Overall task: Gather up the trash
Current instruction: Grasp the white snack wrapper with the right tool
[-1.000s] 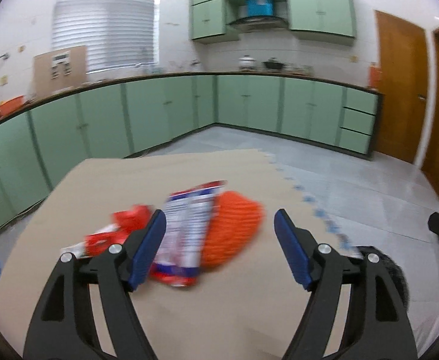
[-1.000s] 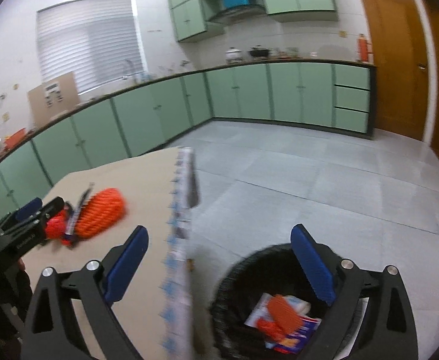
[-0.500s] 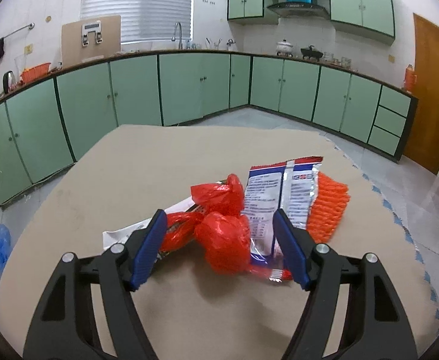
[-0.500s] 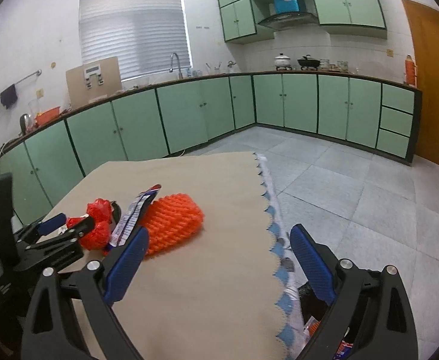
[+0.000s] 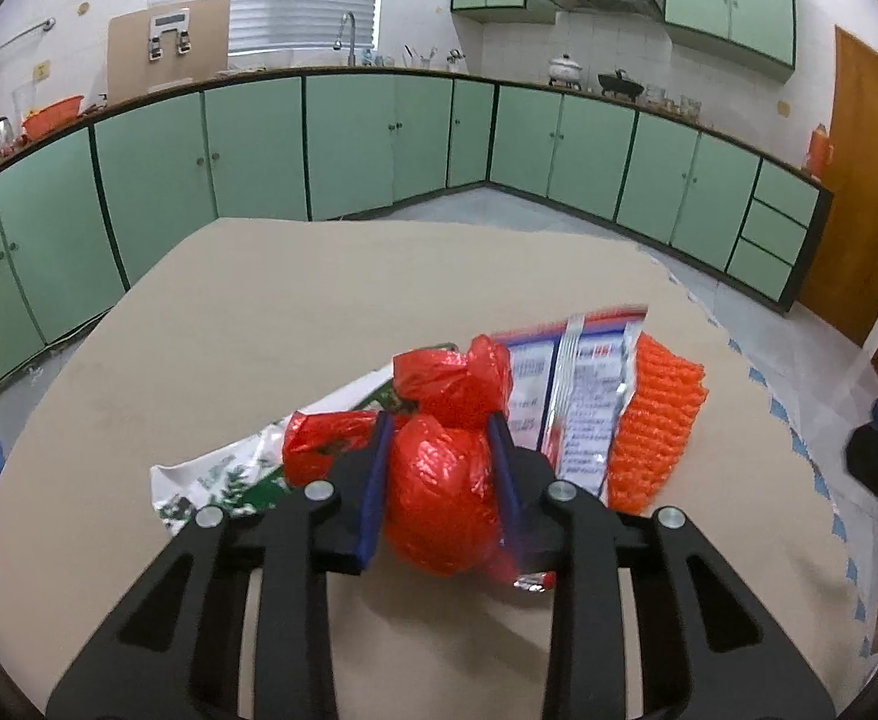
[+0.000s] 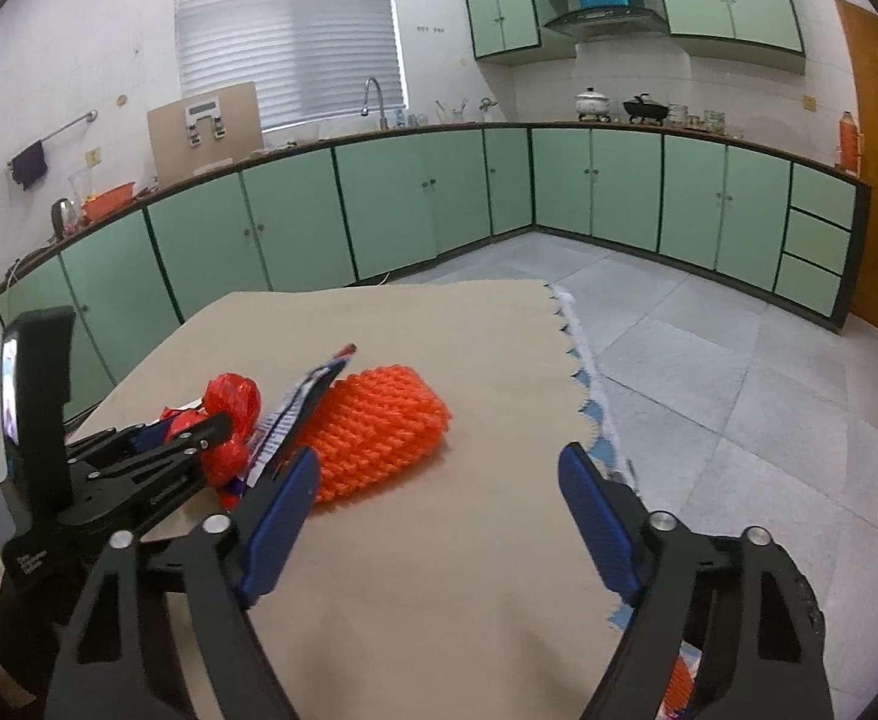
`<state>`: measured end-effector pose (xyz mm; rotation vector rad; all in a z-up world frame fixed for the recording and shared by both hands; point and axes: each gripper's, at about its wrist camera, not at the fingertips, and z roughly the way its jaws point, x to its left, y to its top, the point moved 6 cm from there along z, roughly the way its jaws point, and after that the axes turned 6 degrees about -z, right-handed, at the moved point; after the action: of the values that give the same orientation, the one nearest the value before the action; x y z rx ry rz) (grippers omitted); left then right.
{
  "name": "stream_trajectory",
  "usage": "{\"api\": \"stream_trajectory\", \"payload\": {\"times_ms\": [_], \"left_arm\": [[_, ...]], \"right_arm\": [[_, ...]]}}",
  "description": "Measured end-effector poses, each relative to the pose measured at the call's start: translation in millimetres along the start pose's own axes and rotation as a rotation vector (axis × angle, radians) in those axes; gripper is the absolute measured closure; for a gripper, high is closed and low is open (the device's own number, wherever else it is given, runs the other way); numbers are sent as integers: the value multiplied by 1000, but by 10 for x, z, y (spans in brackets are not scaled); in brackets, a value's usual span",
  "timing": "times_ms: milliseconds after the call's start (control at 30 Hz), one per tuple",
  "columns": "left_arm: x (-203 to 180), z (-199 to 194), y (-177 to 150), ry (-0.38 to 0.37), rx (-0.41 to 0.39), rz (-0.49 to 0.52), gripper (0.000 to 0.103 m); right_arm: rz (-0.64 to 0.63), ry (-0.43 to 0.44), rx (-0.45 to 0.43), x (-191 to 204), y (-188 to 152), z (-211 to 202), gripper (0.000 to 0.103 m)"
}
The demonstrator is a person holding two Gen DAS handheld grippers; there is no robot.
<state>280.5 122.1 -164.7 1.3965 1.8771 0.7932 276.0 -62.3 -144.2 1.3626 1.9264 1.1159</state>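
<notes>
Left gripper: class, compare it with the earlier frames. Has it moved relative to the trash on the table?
Yes. The left gripper has advanced to the red plastic bag, its fingers closing around the bag, beside the orange foam net.

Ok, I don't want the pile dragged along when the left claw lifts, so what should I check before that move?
1. Red plastic bag sits between the left claw pads: ok, jaws closing on it.
2. Grip is firm enough to lift: cannot tell.
3. Bag is free of the green-and-white wrapper under it: cannot tell.
4. Blue-and-silver packet lies outside the jaws: ok.
5. Orange foam net is clear of the bag: ok, it lies beyond the packet.
6. Right claw is out of the way: ok, nothing between its jaws, which are closing.
</notes>
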Motion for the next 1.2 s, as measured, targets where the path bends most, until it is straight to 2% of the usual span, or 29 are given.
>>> {"api": "stream_trajectory", "payload": {"times_ms": [200, 367, 533, 800, 867, 967, 1033, 1100, 1200], "left_arm": [[130, -260, 80, -12, -49, -32, 74], [259, -380, 139, 28, -86, -10, 74], [474, -361, 145, 71, -86, -28, 74], [607, -314, 172, 72, -88, -50, 74], [585, -307, 156, 70, -91, -52, 74], [574, -305, 127, 65, -93, -50, 74], [569, -312, 118, 65, -95, -45, 74], [588, -320, 97, 61, -95, -50, 74], [598, -341, 91, 61, -96, -52, 74]], "right_arm": [[13, 55, -6, 213, 132, 177, 30], [28, 94, 21, 419, 175, 400, 31], [-6, 78, 47, 601, 169, 569, 34], [-15, 74, 105, 778, 149, 802, 42], [-8, 85, 125, 798, 131, 847, 49], [0, 130, 152, 840, 95, 884, 66], [-8, 148, 151, 870, 94, 874, 87], [-13, 168, 147, 907, 103, 858, 97], [-19, 190, 126, 920, 144, 772, 101]]}}
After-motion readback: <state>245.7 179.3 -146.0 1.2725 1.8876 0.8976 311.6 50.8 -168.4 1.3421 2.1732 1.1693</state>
